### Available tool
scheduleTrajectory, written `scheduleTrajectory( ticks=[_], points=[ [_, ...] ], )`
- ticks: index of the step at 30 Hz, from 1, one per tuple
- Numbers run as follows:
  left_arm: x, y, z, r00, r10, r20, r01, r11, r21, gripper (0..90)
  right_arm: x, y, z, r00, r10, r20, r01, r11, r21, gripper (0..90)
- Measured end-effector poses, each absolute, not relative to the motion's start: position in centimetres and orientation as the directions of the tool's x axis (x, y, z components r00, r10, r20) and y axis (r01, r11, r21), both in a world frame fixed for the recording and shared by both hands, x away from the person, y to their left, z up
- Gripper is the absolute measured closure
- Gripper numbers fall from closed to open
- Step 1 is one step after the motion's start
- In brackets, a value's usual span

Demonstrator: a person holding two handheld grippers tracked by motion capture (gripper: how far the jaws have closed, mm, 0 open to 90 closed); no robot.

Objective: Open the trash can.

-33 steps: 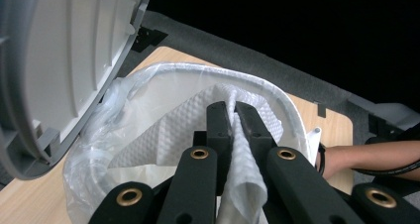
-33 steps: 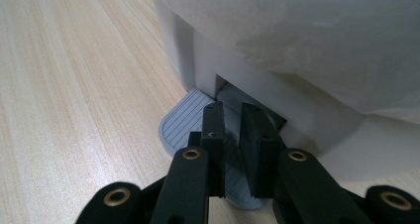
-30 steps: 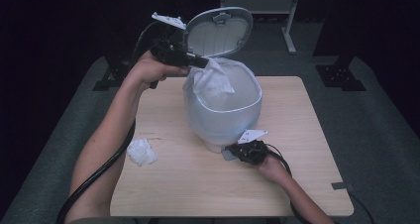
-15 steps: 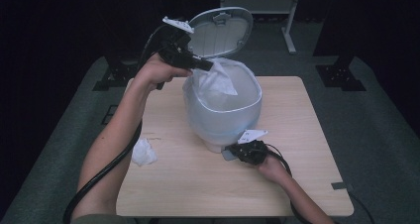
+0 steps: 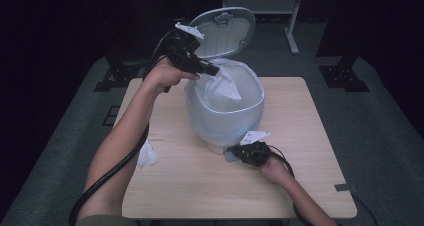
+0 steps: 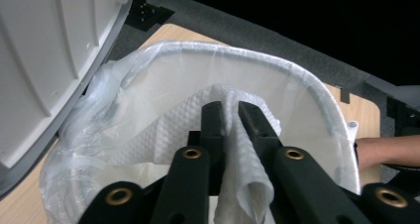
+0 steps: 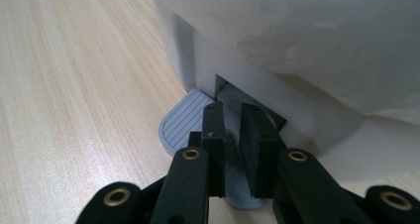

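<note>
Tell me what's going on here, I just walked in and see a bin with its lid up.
A person works a gripper in each hand at a wooden table. The left gripper is shut on a paper towel, holding it over the open mouth of a bag-lined pedal bin. The right gripper sits low at the bin's base, on its grey pedal, and the lid stands open. A second crumpled paper towel lies on the table at the left.

1 bin (image 5: 225, 116), 2 paper towels (image 5: 220, 88) (image 5: 147, 155), 2 grippers (image 5: 214, 70) (image 5: 235, 151).
</note>
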State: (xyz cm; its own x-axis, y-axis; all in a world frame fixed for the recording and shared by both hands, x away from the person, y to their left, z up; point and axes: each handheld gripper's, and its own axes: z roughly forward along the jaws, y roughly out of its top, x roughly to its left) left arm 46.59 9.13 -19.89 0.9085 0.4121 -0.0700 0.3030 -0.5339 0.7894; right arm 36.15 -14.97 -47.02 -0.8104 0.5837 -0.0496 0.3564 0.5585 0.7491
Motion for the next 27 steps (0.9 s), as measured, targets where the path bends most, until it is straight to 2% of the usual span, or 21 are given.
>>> scheduleTrajectory(
  ticks=[5,7,12,27],
  points=[
    [46.6,8.6,-20.5,0.907,0.414,-0.077,0.314,-0.543,0.778,68.7,36.1,-15.0,-47.0,-0.809,0.586,-0.051,0.357,0.558,0.749,80.1],
    [46.6,8.5,-20.6,0.908,0.413,-0.076,0.315,-0.55,0.774,67.5,36.1,-15.0,-47.0,-0.81,0.585,-0.052,0.356,0.56,0.748,80.1],
    [46.6,8.1,-21.0,0.903,0.423,-0.078,0.328,-0.56,0.761,58.1,36.1,-15.0,-47.0,-0.809,0.586,-0.05,0.358,0.557,0.749,80.1],
    [46.7,6.9,-20.7,0.911,0.404,-0.082,0.313,-0.55,0.774,49.0,36.1,-15.0,-47.0,-0.809,0.586,-0.049,0.358,0.557,0.75,80.1]
  ],
)
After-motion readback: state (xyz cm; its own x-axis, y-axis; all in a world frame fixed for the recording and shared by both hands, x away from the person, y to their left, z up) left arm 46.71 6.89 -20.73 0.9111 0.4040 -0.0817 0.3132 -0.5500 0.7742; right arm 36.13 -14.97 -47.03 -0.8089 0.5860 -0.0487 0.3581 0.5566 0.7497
